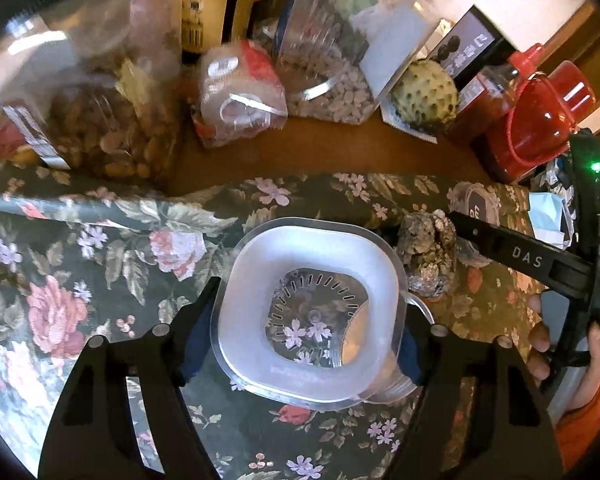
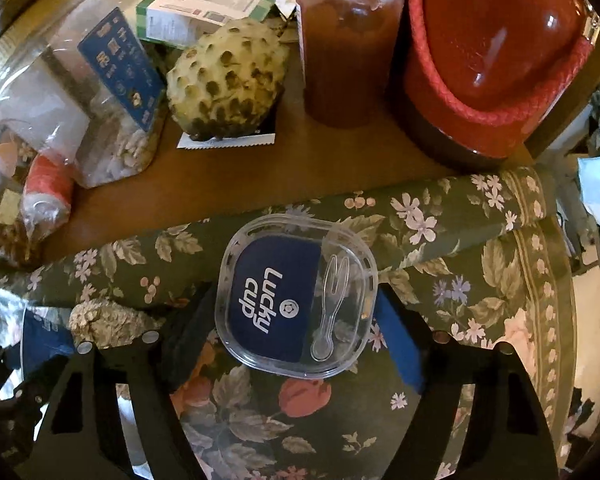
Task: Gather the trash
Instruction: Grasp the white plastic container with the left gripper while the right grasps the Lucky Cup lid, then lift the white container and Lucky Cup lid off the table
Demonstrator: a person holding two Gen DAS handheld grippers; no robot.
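Two hand-held grippers come down over a floral tablecloth strewn with packaging. The left gripper straddles an empty clear plastic cup with a squared, frosted rim; the cup stands upright between the jaws, its sides right at the blue pads, though whether the pads actually press on it cannot be told from this angle. The jaws stand fairly wide, about the cup's own breadth. Just beyond the right-hand jaw lies a crumpled, grey-brown lump of trash, and past that the other gripper's black frame enters from the edge — a hand in an orange sleeve wrapped around it. The right gripper brackets a clear squared lid printed "Lucky cup", with a small clear plastic fork clipped into it; the lid lies flat between the jaws, its right side at the blue pad, its left close to the dark one — contact is again uncertain. Ahead of both sets of jaws, on the bare wooden table, sit a bumpy green custard apple, bagged nuts and a red container.
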